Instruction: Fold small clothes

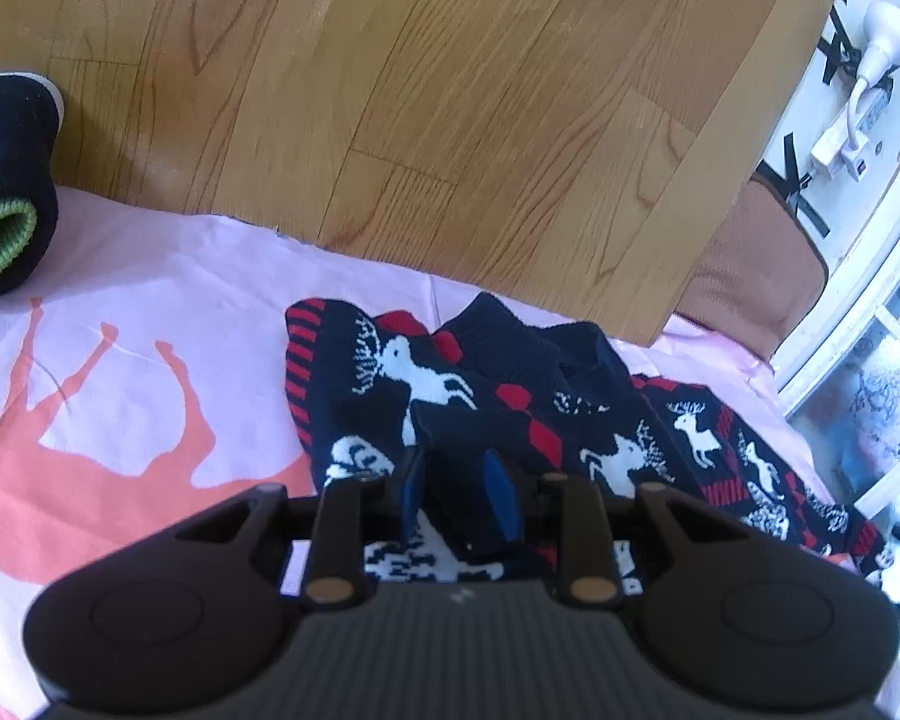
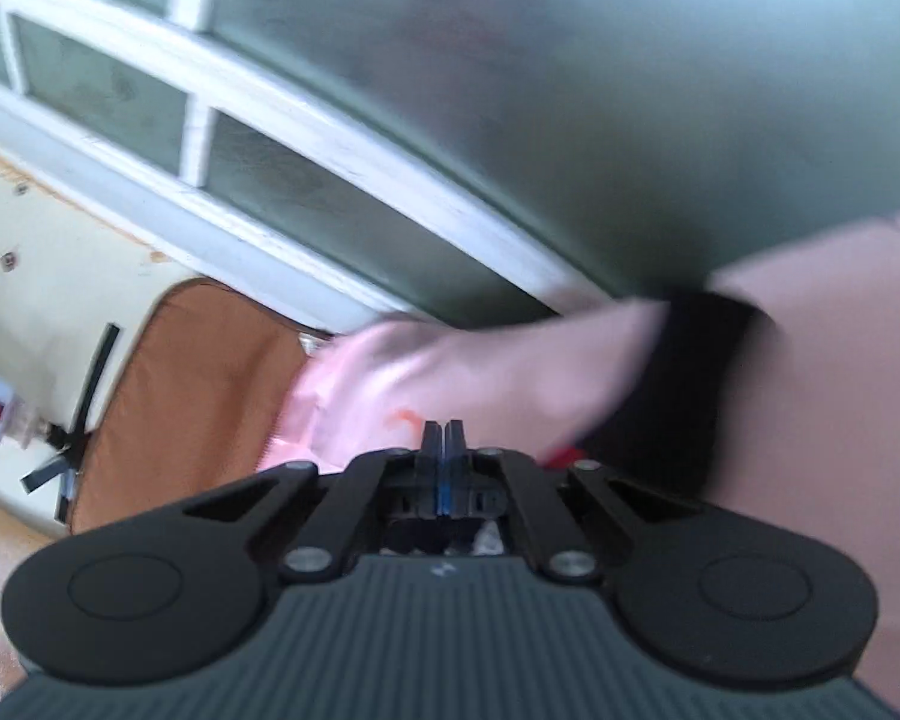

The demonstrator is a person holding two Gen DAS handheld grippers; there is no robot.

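A navy knit sweater (image 1: pixel 510 396) with white reindeer and red bands lies crumpled on a pink sheet (image 1: pixel 150 312) printed with orange deer. My left gripper (image 1: pixel 453 468) sits low over its near part, its blue-padded fingers (image 1: pixel 501 492) pinching a thick navy fold between them. The right wrist view is blurred. There my right gripper (image 2: pixel 444 438) has its jaws pressed together with nothing in them, over the pink sheet (image 2: pixel 450 372). A dark cloth (image 2: pixel 708 372) with a red bit lies just right of it.
A folded dark garment with a green cuff (image 1: pixel 6 180) rests at the sheet's far left. Wooden floor (image 1: pixel 420 90) lies beyond the sheet. A brown cushion (image 1: pixel 750 264), a white power strip (image 1: pixel 840 144) and a white-framed glass door (image 2: pixel 270 138) stand to the right.
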